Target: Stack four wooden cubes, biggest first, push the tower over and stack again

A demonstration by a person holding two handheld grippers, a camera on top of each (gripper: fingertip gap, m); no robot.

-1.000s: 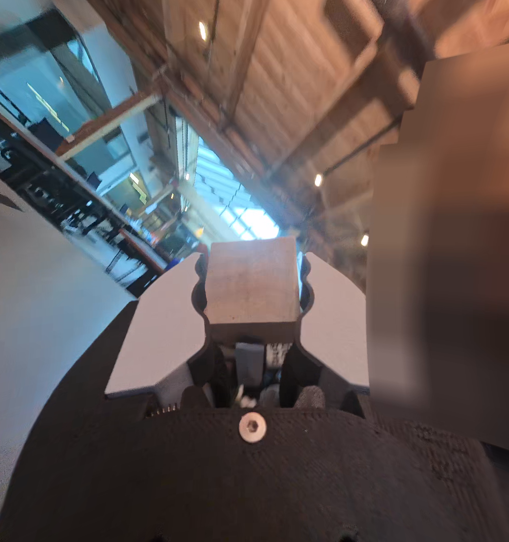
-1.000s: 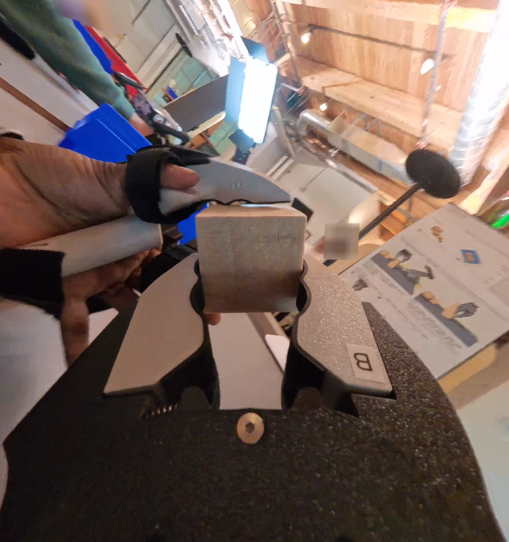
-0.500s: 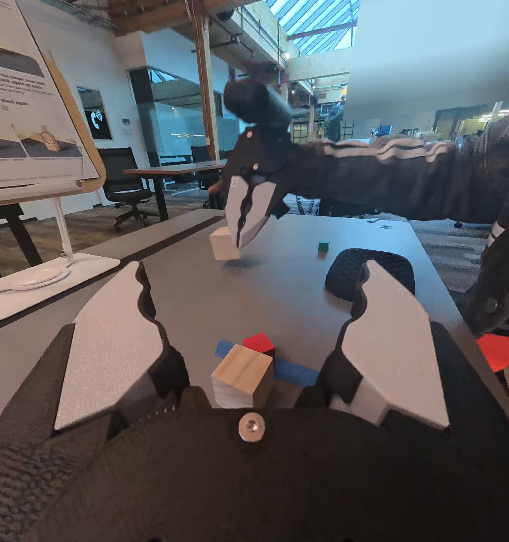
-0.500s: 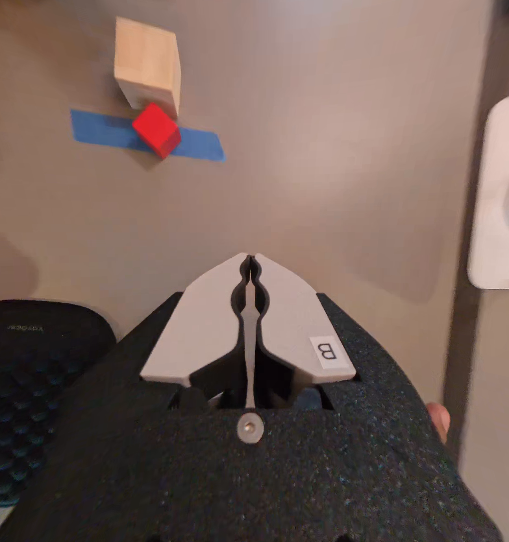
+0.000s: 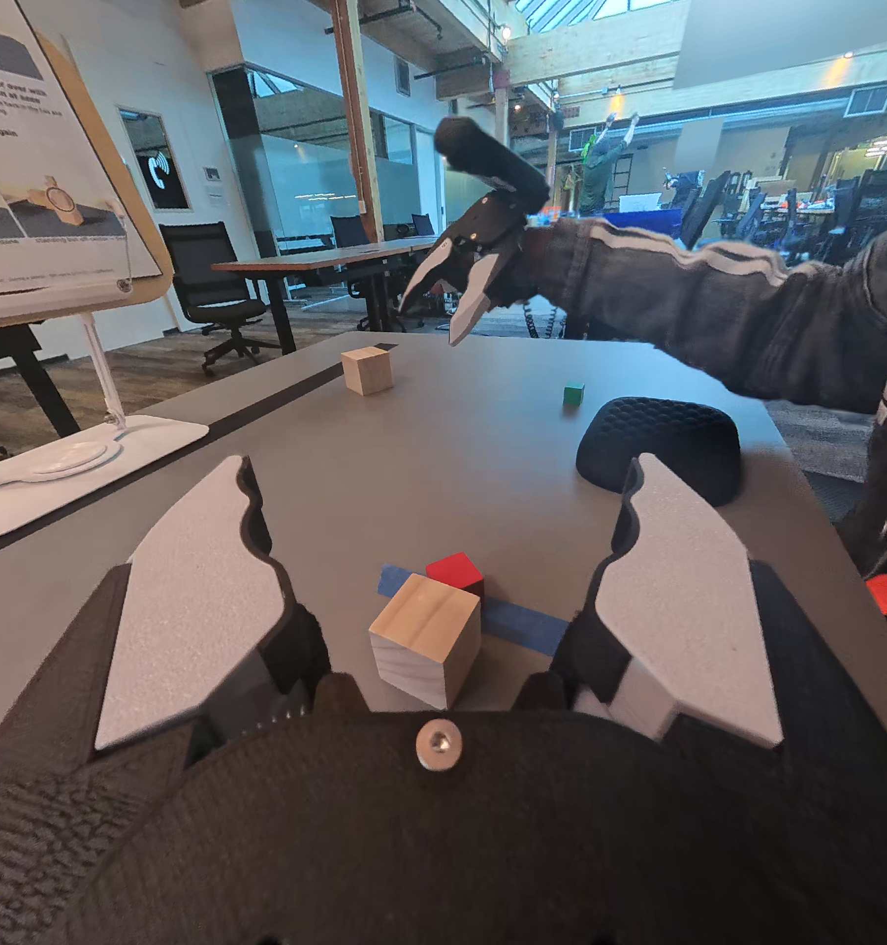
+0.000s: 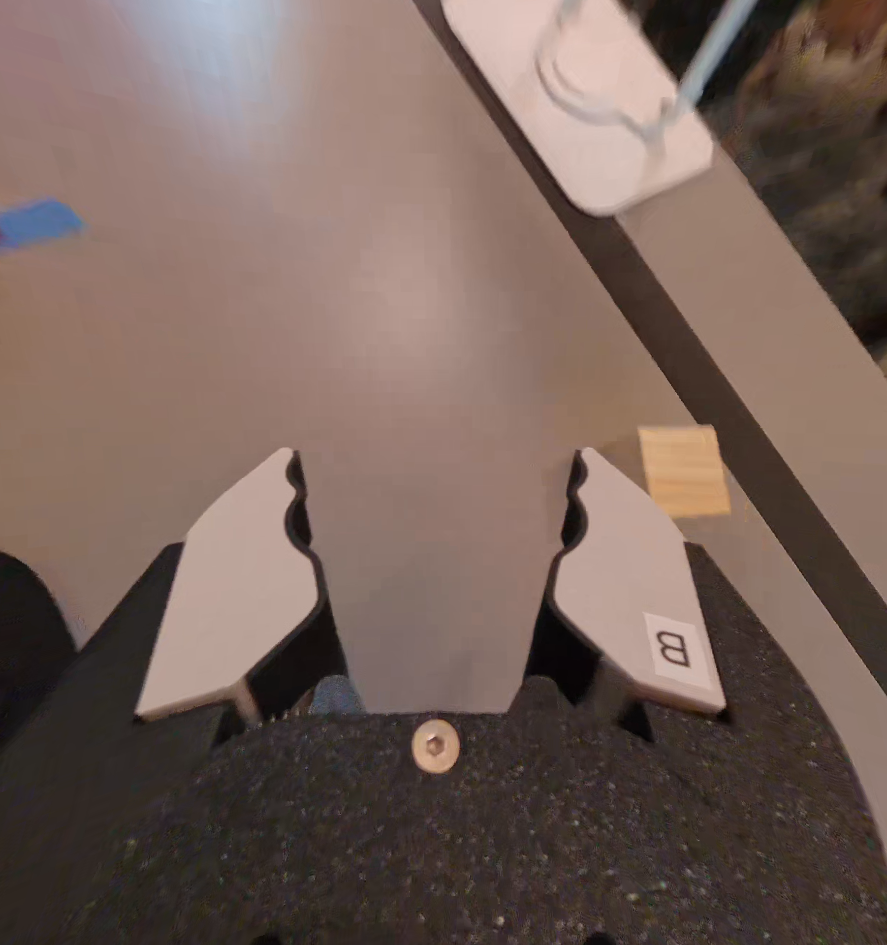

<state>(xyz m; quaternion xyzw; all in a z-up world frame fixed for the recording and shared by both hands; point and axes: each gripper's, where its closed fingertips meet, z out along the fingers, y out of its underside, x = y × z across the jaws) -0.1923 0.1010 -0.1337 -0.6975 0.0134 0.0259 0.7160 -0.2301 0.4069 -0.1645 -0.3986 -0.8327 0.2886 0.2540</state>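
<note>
Resting on the desk (image 5: 431,460), four cubes lie scattered: large wooden cube (image 5: 426,639) touching red cube (image 5: 456,570) near, on blue tape (image 5: 523,621); second wooden cube (image 5: 367,369) far left; green cube (image 5: 573,394) far right. Left gripper (image 5: 439,463) and right gripper (image 6: 436,452) fingers spread, gripping nothing.

Writing shows in a few places, and none of it is repeated here. An instruction board (image 5: 47,153) on a clear stand at the left of the desk (image 5: 431,460) carries lines of printed text beside pictures of wooden blocks; much of it is blurred. A dark wall sign (image 5: 161,171) behind it bears a white telephone-handset symbol. Small wall plaques (image 5: 212,174) near the glass partition are too small to read. A white sticker (image 6: 676,648) on one finger of the right gripper (image 6: 436,455) bears a single black letter.
</note>
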